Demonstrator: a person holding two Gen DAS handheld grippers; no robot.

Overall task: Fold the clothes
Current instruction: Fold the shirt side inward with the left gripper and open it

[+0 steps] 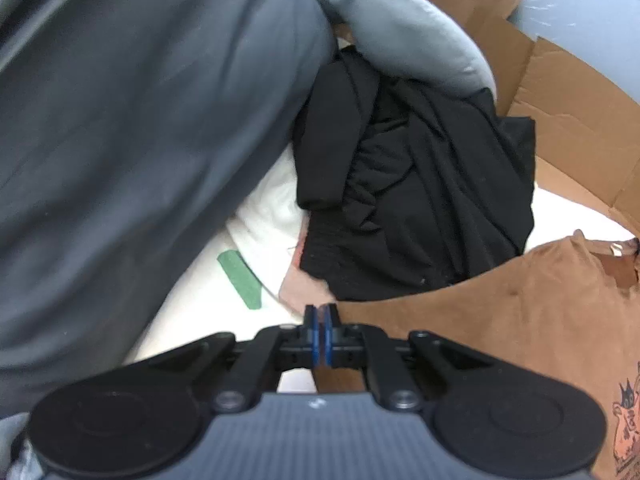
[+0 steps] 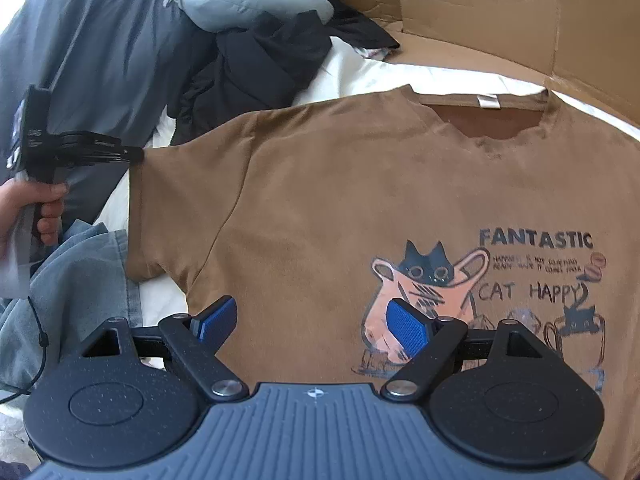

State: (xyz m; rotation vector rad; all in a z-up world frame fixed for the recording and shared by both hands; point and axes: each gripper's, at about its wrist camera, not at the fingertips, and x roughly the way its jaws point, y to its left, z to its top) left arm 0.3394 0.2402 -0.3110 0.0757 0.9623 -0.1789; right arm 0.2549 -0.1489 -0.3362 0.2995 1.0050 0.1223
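A brown T-shirt with a cat print and the words "FANTASTIC" and "CAT HAPPY" lies face up on a white sheet. In the right wrist view its left sleeve is stretched out to the side, with my left gripper shut on the sleeve's edge and a hand on the gripper's handle. The left wrist view has the left gripper with blue pads pressed together and brown T-shirt cloth running beneath them. My right gripper hovers open over the shirt's lower chest, nothing between its fingers.
A black garment pile lies beyond the sleeve, under a grey cushion. A large grey-blue cloth fills the left. Cardboard walls ring the far side. A faded denim piece lies at the near left, and a green strip on the sheet.
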